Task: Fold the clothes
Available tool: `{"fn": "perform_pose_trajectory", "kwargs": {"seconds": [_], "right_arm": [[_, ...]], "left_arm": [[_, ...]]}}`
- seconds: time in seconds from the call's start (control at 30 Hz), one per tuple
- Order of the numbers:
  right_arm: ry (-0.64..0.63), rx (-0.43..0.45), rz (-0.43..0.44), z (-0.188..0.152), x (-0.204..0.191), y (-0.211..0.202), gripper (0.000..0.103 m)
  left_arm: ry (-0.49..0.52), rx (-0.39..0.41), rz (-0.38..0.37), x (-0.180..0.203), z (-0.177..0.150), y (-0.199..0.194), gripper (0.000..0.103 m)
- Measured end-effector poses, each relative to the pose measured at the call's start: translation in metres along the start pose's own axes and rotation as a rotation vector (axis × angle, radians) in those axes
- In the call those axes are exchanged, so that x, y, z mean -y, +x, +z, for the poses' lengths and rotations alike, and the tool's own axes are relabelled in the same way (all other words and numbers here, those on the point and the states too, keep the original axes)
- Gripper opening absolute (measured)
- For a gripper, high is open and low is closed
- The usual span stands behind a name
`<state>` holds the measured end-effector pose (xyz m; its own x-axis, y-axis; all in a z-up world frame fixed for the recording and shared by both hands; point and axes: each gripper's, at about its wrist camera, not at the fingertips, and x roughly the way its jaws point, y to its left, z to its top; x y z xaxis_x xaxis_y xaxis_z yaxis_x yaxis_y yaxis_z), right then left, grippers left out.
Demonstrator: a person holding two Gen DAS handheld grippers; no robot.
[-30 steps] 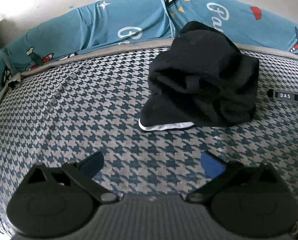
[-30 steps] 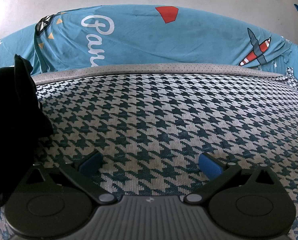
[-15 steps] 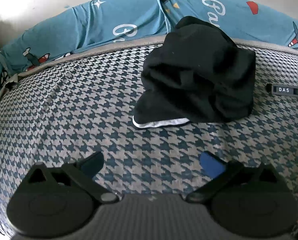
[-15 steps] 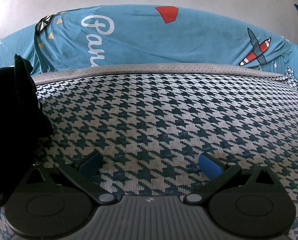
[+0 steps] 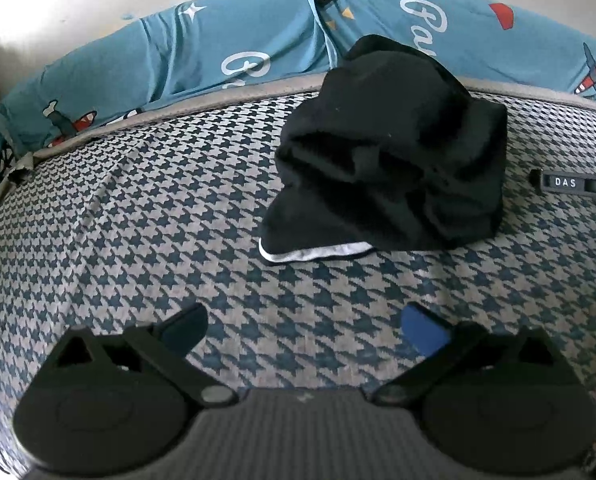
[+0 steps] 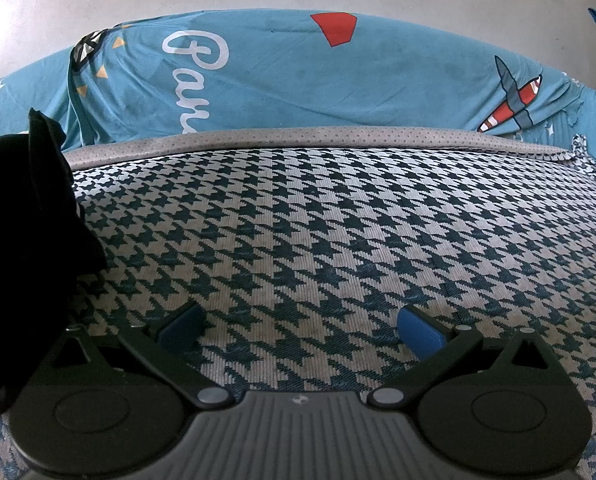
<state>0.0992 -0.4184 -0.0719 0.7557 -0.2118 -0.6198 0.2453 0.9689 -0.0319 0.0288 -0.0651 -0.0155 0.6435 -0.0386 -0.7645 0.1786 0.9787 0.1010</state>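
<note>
Both grippers, left gripper (image 5: 304, 330) and right gripper (image 6: 300, 326), have fingers spread apart, holding nothing. The crumpled black garment (image 5: 390, 160) lies upper right of centre on the houndstooth mattress (image 5: 137, 208).

Black garment (image 5: 390, 148) – white hem, blue-grey houndstooth cover (image 5: 137, 220), teal printed sheet (image 6: 298, 80)

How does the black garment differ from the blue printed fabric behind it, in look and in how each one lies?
The black garment is plain dark with one thin white edge; the blue printed fabric carries white lettering, airplanes and small shapes. The garment sits bunched in a crumpled heap on the houndstooth surface; the blue fabric is stretched long along the far edge, with only light wrinkles. The garment is compact; the blue fabric spans the whole view. Neither gripper touches either one.
</note>
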Motion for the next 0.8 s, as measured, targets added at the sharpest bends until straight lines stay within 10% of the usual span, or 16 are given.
{"fn": "perform_pose_trajectory", "kwargs": {"seconds": [0.8], "right_arm": [[-0.001, -0.004, -0.002, 0.0006, 0.0000, -0.0003, 0.103]], "left_arm": [[-0.012, -0.014, -0.001, -0.0046, 0.0041, 0.0057, 0.103]]}}
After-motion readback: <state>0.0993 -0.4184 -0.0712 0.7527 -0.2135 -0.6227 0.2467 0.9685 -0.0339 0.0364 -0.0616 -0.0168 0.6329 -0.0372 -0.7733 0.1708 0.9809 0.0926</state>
